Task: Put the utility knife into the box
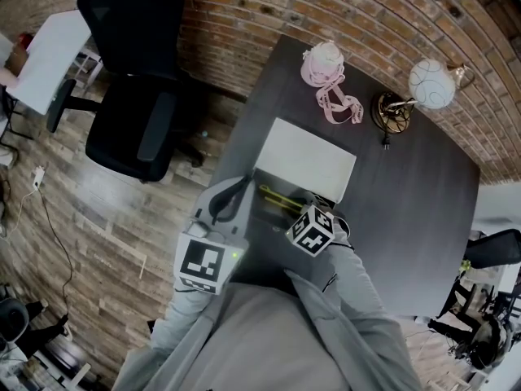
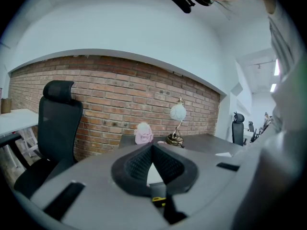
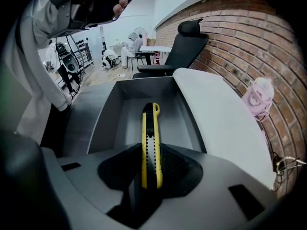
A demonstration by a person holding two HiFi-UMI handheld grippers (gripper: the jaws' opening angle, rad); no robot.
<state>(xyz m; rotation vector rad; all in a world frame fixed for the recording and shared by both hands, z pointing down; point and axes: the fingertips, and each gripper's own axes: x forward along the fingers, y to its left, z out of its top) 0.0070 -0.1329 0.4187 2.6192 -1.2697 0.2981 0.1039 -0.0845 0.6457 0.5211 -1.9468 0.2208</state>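
A yellow and black utility knife [image 3: 151, 143] is clamped between the pads of my right gripper [image 3: 151, 166]. Its far end reaches out over the inside of the open grey box [image 3: 112, 114]. The box's white lid [image 3: 216, 123] lies folded back to the right. From the head view, the knife [image 1: 279, 199] hangs over the box [image 1: 269, 218], just ahead of my right gripper [image 1: 303, 214], with the lid [image 1: 305, 160] behind. My left gripper [image 1: 230, 195] is at the box's left edge. Its jaws [image 2: 152, 150] meet at the tips and hold nothing.
The box stands near the front-left edge of a dark table [image 1: 407, 218]. A pink object [image 1: 326, 76] and a white globe lamp [image 1: 427, 84] stand at the back by the brick wall. A black office chair [image 1: 134, 96] and a white desk [image 1: 49, 55] are on the left.
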